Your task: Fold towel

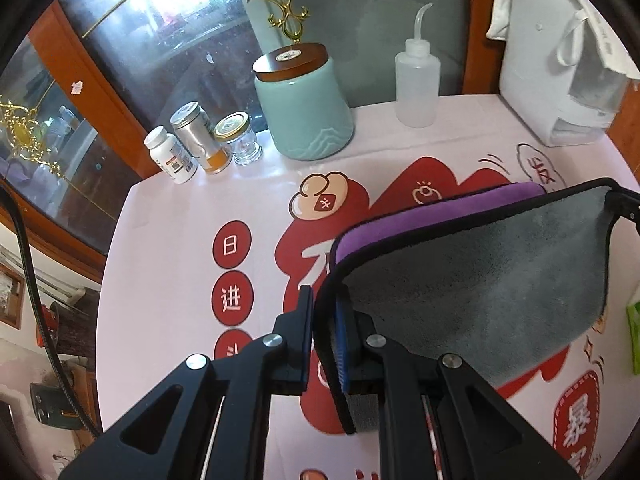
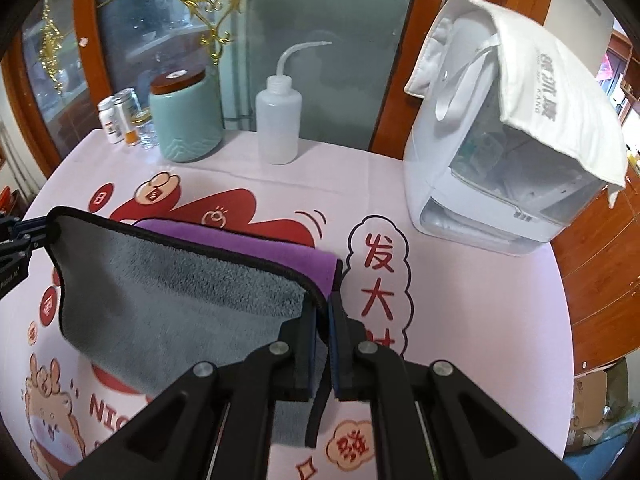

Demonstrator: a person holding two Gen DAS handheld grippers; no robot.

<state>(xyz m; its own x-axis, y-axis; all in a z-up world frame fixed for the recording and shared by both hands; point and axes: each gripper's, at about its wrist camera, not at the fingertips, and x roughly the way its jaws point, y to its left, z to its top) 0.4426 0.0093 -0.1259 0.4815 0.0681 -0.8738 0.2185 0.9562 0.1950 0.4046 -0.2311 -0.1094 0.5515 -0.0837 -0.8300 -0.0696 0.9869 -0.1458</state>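
Note:
The towel [image 1: 480, 280] is grey on one side and purple on the other, with a black hem. It is lifted off the table and stretched between both grippers, grey side toward the cameras, purple part [image 2: 256, 246] lying on the table behind. My left gripper [image 1: 325, 308] is shut on the towel's left corner. My right gripper [image 2: 322, 316] is shut on the towel's right corner [image 2: 316, 300]. The right gripper also shows at the right edge of the left wrist view [image 1: 624, 204], and the left gripper at the left edge of the right wrist view [image 2: 16, 236].
The table has a pink printed cloth [image 1: 180, 260]. At its back stand a teal jar [image 1: 304, 108], a squeeze bottle [image 1: 416, 84], small bottles and jars [image 1: 196, 144] and a white appliance [image 2: 500, 168] draped with a white cloth. A glass cabinet stands behind.

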